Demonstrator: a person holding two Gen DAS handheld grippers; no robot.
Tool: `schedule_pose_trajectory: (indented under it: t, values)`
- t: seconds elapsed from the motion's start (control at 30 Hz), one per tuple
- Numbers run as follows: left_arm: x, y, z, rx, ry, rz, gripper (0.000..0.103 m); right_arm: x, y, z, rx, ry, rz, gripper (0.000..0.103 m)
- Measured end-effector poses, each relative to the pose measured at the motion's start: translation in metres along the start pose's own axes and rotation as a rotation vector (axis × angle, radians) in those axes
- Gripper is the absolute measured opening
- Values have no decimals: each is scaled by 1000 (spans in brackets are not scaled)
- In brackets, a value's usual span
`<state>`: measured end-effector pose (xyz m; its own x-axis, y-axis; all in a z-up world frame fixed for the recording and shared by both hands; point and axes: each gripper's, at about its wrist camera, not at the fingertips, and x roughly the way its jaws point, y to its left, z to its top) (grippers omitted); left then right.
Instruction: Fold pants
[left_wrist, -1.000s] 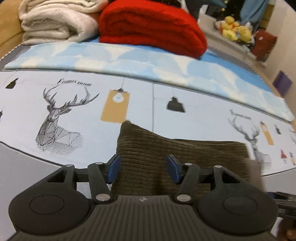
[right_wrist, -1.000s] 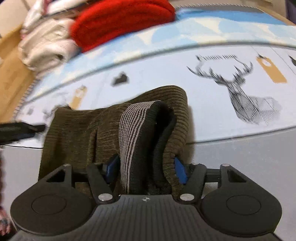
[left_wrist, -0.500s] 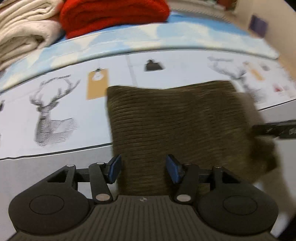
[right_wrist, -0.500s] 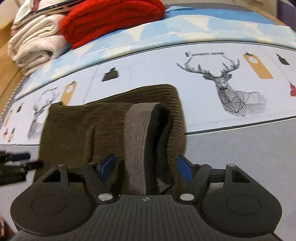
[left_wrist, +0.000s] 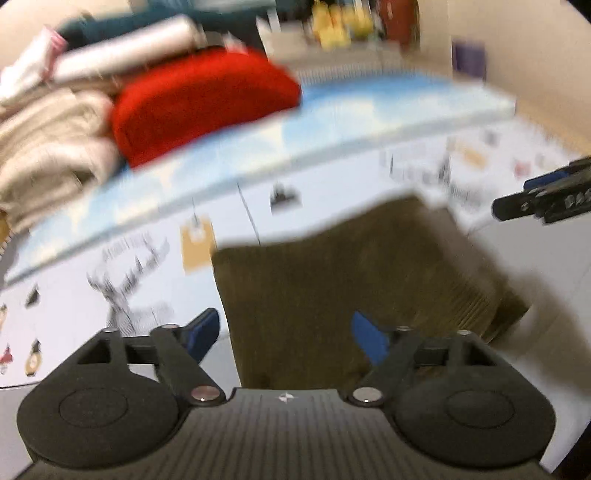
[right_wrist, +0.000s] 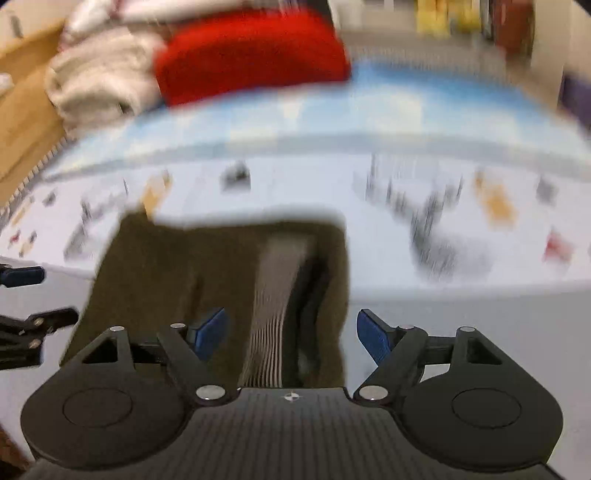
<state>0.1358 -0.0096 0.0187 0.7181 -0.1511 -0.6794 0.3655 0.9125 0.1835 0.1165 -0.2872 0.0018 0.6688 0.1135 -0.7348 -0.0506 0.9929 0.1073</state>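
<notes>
Pants (left_wrist: 354, 280) folded, motion-blurred, left gripper (left_wrist: 284, 332) and right gripper (right_wrist: 291, 332) both released

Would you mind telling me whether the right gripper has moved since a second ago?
Yes. The right gripper has opened and backed off: its fingers no longer squeeze the folded pants, which lie on the deer-print sheet.

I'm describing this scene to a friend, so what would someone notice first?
The folded olive-brown corduroy pants lie on the deer-print sheet, straight ahead of both open grippers. Behind them, a bright red folded blanket sits beside cream blankets at the back left.
</notes>
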Motion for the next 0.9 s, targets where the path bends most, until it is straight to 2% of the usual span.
schedule_pose_trajectory:
  t: [0.1,0.23,0.37,0.43,0.5,0.63,0.7,0.77,0.9]
  values:
    - [-45,-10,0,-16,-85,26,89,-42,8,-5,-46,-152,-21,91]
    - [-96,-32,-18,-76,-164,66,93,-87,16,-25,-37,-266,-39,100]
    - [-115,-48,-52,-214,-143,63,93,-113,17,-60,57,-303,-26,101]
    - [-112,-53,-67,-277,-48,67,93,-122,22,-72,92,-324,5,101]
    - [-112,-54,-76,-337,33,45,93,-124,28,-85,93,-316,8,102]
    - [-106,-53,-88,-350,21,75,93,-111,45,-104,48,-284,2,101]
    - [-91,-50,-90,-359,100,85,93,-100,52,-103,25,-219,8,100]
    - [-88,-48,-86,-356,78,69,93,-99,56,-103,-5,-233,17,100]
    - [-86,-42,-87,-369,70,60,93,-91,58,-106,-24,-200,18,100]
